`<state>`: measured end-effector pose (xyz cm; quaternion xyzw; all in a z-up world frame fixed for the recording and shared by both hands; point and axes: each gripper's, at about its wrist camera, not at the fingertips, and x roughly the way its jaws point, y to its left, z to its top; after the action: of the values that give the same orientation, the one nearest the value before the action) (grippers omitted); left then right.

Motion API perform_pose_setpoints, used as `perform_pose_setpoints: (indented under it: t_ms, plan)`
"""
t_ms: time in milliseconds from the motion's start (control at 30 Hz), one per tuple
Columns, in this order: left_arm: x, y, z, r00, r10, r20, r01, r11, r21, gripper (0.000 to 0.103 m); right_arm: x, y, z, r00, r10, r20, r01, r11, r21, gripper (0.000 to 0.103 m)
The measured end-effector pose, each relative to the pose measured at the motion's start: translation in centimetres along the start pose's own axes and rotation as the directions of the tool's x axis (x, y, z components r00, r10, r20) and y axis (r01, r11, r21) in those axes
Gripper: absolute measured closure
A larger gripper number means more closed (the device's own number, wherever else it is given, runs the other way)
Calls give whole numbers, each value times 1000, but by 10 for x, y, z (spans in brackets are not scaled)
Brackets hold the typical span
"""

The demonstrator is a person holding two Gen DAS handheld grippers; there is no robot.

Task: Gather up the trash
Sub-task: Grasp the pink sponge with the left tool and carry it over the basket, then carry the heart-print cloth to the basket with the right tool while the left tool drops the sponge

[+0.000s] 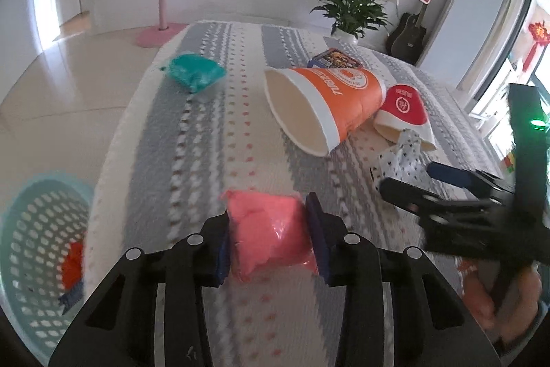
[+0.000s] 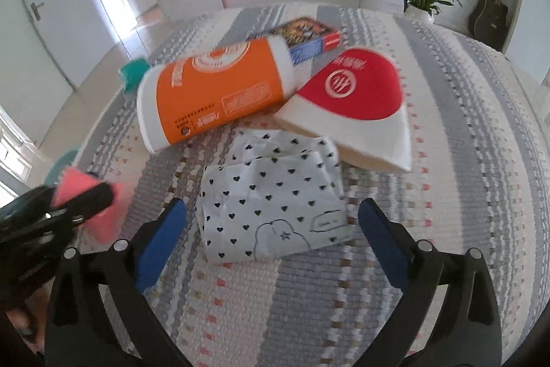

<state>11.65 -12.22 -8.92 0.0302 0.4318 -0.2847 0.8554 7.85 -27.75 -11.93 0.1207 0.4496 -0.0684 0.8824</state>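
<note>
Jaws of the left gripper are pressed against both sides of a soft pink packet of crinkly clear plastic, which bulges between the blue pads near the left edge of the woven cloth, a ribbed textile in grey and cream stripes with small pink and tan flecks.

The right gripper stands with its jaws wide apart, one blue pad on either side of a crumpled white paper wrapper printed with small black hearts; neither pad touches it.

Just beyond the wrapper lie two flattened paper cups. The orange-and-white one rests on its side with its creased mouth open toward the cloth's left edge. The red-and-white one is squashed nearly flat, its rim overlapping the wrapper's far edge. Behind both sits a small rectangular printed carton, partly hidden by the orange cup.

Toward the far left corner of the cloth lies a teal packet, puffy and plastic-wrapped like the pink one.

Below the cloth's left edge, on the pale glossy floor, stands a round light-blue plastic basket with perforated walls, holding something orange-red and something dark blue.
</note>
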Motion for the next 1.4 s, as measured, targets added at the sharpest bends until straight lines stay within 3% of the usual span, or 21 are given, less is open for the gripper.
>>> perform_pose_setpoints:
  t_ms: [100, 167, 400, 433, 500, 533, 667, 833, 900, 1033, 1133, 1233, 1400]
  plan:
    - [-17, 9, -4, 1000, -5, 9, 5, 1000, 2, 67, 3, 10, 0, 999, -40, 0, 40, 998, -44, 10]
    - [-29, 15, -8, 1000, 1, 13, -1, 1000, 6, 67, 2, 13, -1, 998, -57, 5, 57, 997, -55, 21]
    - [-63, 28, -11, 998, 37, 44, -39, 998, 43, 67, -4, 17, 0, 996, -73, 51, 76, 996, -52, 44]
    - [-69, 32, -11, 998, 42, 49, -44, 998, 39, 67, -7, 18, 0, 996, -69, 61, 72, 996, -51, 62]
    - [-81, 42, -12, 997, 40, 65, -41, 999, 21, 67, -12, 18, 2, 996, -51, 66, 54, 998, -39, 75]
    - [-88, 47, -12, 996, 40, 75, -41, 999, 7, 67, -13, 18, 3, 998, -20, 55, 22, 999, -36, 98]
    - [-108, 67, -16, 992, 66, 112, -63, 998, -29, 67, -12, 29, 1, 999, -25, 41, 27, 998, -58, 97]
    - [-125, 95, -20, 986, 76, 148, -63, 993, -96, 67, -31, 24, -5, 997, 32, 76, -29, 999, -31, 96]
    - [-128, 102, -20, 984, 95, 153, -78, 991, -109, 67, -43, 20, -8, 994, 55, 98, -55, 999, -1, 88]
    - [-135, 111, -17, 981, 92, 168, -72, 990, -125, 67, -49, 25, -14, 994, 58, 88, -56, 998, -25, 54]
    - [-137, 113, -16, 981, 88, 174, -67, 990, -123, 67, -47, 34, -20, 995, 47, 85, -43, 998, -49, 50]
    - [-134, 111, -17, 982, 89, 165, -70, 991, -115, 67, -40, 37, -22, 998, 28, 61, -24, 998, -57, 35]
    - [-129, 107, -18, 983, 88, 158, -72, 992, -106, 67, -14, 41, -23, 1000, -5, -4, 5, 997, -80, 35]
